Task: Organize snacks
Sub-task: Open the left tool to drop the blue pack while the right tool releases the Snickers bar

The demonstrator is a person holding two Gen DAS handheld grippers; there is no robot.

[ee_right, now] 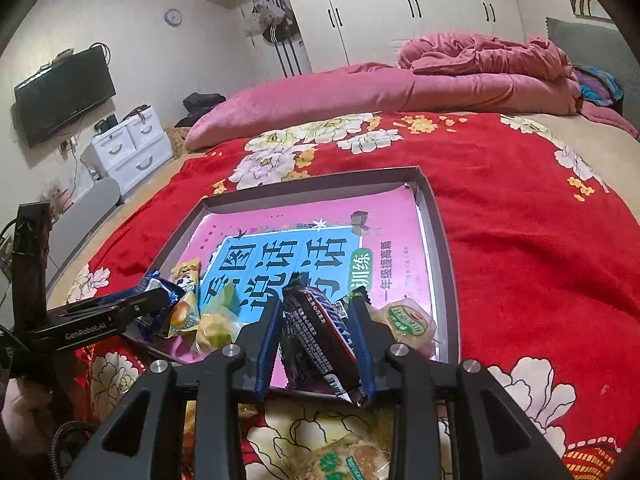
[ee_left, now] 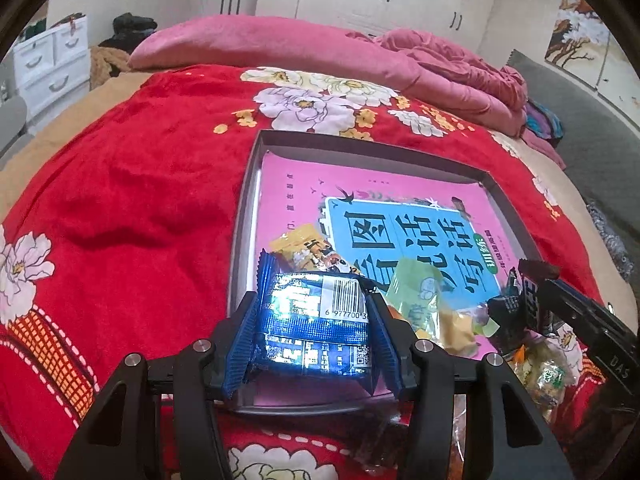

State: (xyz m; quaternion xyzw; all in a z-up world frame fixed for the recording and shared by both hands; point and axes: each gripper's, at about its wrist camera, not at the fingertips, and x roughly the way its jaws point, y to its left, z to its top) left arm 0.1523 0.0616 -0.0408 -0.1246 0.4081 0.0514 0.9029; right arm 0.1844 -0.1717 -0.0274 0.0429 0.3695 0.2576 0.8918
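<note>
The blue snack packet [ee_left: 316, 320] sits clamped crosswise in the left gripper [ee_left: 316, 332], its long axis running from one finger to the other, barcode side up. It hangs just above the near left corner of the shallow box [ee_left: 244, 208], which lies on the red floral blanket [ee_left: 132, 184] of the bed. The dark snack bar [ee_right: 320, 336] is pinched in the right gripper [ee_right: 316, 336], tilted, with its long axis running roughly along the fingers and its far end pointing into the box over the near edge. Both grippers are closed only as far as their packets allow.

Below and ahead of the blue packet lie a yellow wrapped snack [ee_left: 308, 248] and a green-and-yellow packet [ee_left: 424, 300] on the pink book cover [ee_left: 360, 184] lining the box floor; a round green-labelled cake [ee_right: 408, 316] rests at the near right corner. More snacks [ee_right: 344, 456] lie on the blanket outside the box, near the right gripper. Free floor lies farther in, away from both grippers, so each drop probably calls for a forward reach.
</note>
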